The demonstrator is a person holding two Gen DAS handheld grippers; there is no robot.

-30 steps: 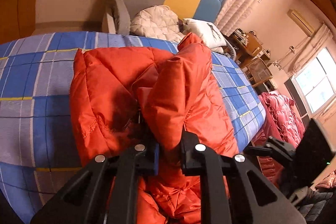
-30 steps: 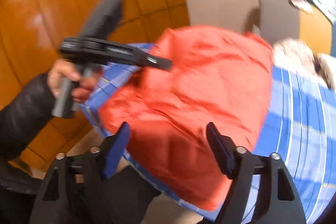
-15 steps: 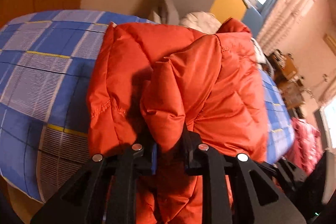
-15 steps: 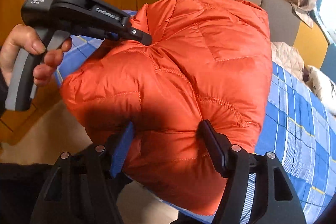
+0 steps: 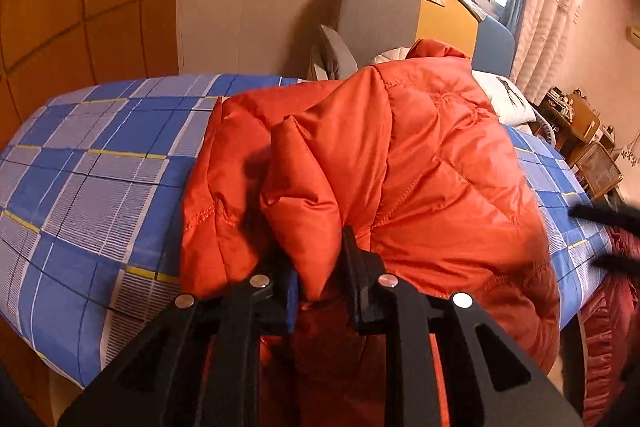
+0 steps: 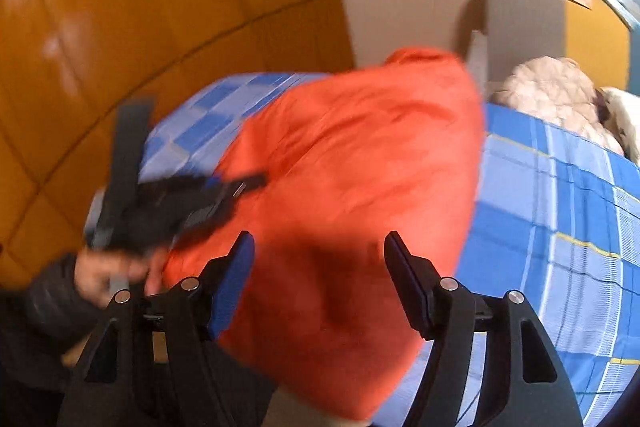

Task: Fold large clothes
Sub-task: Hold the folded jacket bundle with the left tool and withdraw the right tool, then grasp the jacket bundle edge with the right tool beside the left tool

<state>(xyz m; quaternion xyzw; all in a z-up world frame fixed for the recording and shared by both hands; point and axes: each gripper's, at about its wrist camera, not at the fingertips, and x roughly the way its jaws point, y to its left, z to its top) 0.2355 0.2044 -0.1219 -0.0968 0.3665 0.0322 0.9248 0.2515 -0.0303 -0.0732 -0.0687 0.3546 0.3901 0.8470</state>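
An orange puffer jacket [image 5: 420, 179] lies bunched across the near edge of the blue plaid bedspread [image 5: 100, 163], its bulk heaped towards the headboard [image 5: 376, 15] and its lower part spilling off the mattress towards me. My left gripper [image 5: 320, 267] is clamped narrow on a fold of that jacket, the quilted cloth pinched between both pads. My right gripper [image 6: 320, 275] stands wide, the jacket's rounded end just ahead of and between the jaws; the blurred view shows no pad pressing on it. The jacket's long axis appears to run from my jaws away towards the pillows [image 6: 560, 95]. My left hand [image 6: 108, 275] is the nearer one, so I judge the fold will turn on it.
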